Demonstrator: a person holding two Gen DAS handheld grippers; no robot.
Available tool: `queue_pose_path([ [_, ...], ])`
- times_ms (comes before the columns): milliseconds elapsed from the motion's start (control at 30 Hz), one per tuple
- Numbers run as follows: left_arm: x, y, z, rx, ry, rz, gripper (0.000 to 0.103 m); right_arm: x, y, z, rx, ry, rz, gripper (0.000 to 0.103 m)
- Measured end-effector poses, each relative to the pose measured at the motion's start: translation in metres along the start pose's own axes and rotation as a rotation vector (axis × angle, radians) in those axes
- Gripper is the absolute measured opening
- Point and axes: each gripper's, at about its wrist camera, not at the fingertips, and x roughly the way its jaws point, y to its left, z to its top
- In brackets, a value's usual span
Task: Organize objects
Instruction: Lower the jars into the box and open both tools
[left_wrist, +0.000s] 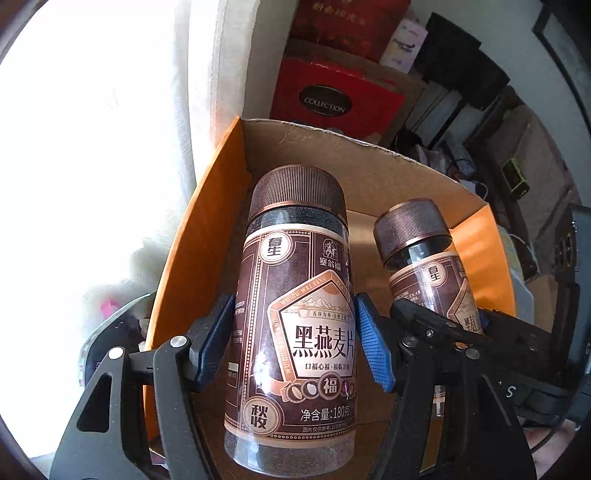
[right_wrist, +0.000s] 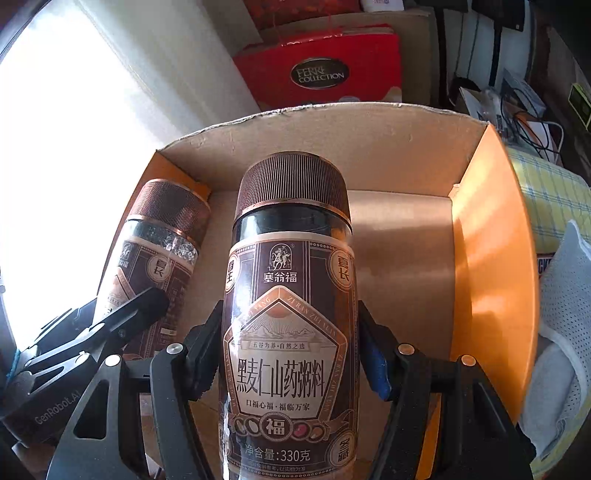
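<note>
Sunlit cardboard filled both views. Nearest, the left gripper (left_wrist: 295, 343) was clamped on the oat jar (left_wrist: 291, 306), the right gripper (right_wrist: 288, 354) on the porridge-mix jar (right_wrist: 291, 332) — both jars held over the open box (right_wrist: 487, 266). Beyond stood a red gift box (right_wrist: 321, 70). Lowered side by side, the jars might knock together, or a slick label might slip in the pads.

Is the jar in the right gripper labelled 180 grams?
No, in the right wrist view the jar between the right gripper fingers reads 330 on its label.
</note>
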Motion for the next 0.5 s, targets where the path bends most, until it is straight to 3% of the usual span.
queue_pose_path([
  [133,0.009,0.002,0.0,0.002,0.016,0.028,0.062,0.018,-0.006,0.001,0.034,0.069,0.046,0.066],
  [500,0.003,0.005,-0.005,0.025,0.022,0.03,0.062,0.03,-0.011,-0.006,0.031,0.123,0.032,0.068],
])
